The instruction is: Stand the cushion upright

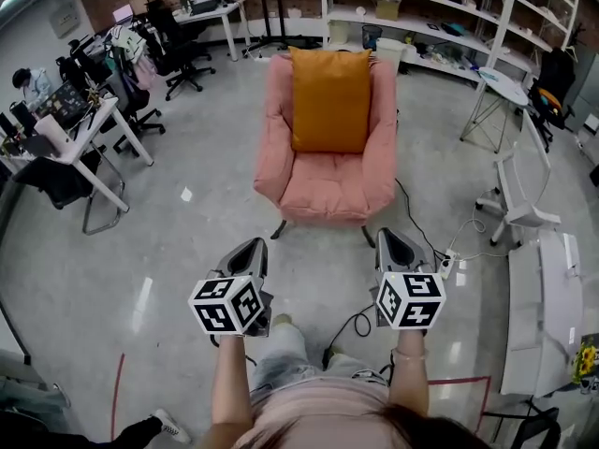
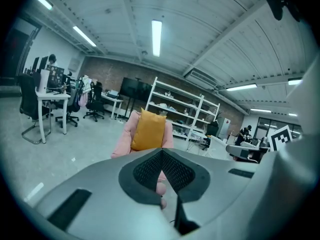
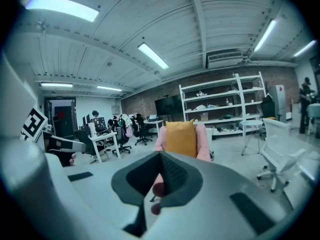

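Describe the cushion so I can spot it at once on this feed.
Find the pink armchair that stands alone in front of the white shelving. The cushion stands upright against its backrest. It is a plain orange rectangle, the only orange thing on the pink upholstery.

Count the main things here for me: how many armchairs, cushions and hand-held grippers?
Armchair: 1
Cushion: 1
Grippers: 2 (left gripper, right gripper)
Total: 4
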Available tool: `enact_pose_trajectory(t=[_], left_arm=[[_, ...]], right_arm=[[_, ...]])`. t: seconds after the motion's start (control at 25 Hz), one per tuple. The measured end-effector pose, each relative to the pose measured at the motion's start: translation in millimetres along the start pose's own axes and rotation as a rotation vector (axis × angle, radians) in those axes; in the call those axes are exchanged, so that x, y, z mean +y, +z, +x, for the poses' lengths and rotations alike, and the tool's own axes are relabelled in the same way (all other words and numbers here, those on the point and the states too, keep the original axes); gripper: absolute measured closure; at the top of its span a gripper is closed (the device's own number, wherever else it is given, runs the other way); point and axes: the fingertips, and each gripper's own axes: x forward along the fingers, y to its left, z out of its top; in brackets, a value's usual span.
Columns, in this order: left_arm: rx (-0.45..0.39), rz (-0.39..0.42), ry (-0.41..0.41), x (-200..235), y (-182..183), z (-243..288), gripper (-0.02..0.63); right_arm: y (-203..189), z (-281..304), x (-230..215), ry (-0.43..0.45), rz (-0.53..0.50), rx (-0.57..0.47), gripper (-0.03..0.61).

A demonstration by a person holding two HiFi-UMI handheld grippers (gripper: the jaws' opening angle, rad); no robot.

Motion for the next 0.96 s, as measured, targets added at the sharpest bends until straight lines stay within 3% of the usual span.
enact_pose_trajectory(t=[0.4, 0.96], left_arm=[[0.027, 0.052, -0.1, 46, 27, 29, 0.617], [0.086, 0.021, -0.249, 110, 61, 79, 0.617]], right_arm=[[11, 47, 43, -0.07, -0.014, 0.002, 0.561], [25, 111, 87, -0.144, -0.014, -0.026, 0.561]])
